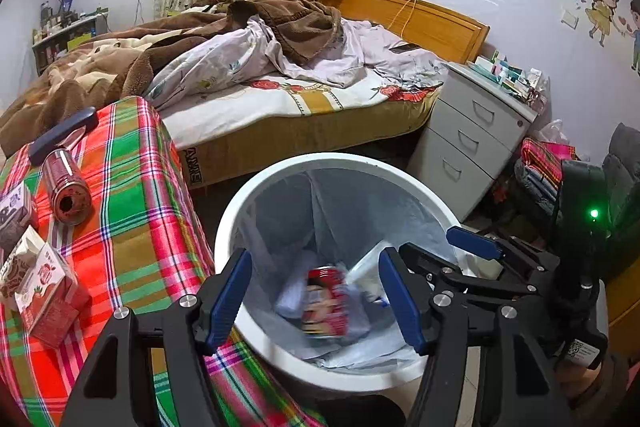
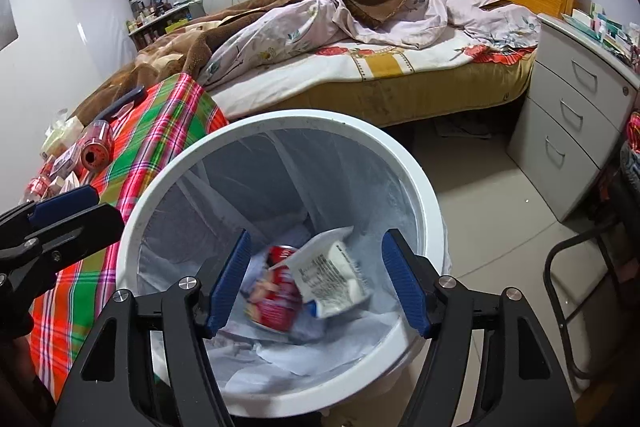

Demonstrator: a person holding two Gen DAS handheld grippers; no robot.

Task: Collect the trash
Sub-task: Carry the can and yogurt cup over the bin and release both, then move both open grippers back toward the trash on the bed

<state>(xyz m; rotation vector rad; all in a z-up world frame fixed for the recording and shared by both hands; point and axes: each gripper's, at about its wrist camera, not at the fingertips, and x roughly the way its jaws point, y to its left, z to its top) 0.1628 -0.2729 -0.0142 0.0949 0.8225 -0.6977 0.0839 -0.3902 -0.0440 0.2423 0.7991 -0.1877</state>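
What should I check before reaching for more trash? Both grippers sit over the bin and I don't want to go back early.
1. Left gripper empty, jaws apart: ok.
2. Right gripper empty, jaws apart: ok.
3. Red can and white carton inside the bin: ok.
4. Trash left on the plaid cloth: not ok, lying can and cartons remain.
5. Items settled in bin: cannot tell, they look blurred.

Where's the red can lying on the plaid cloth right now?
The red can lies on its side at the left of the left wrist view, on the plaid cloth, between the dark handle and cartons.
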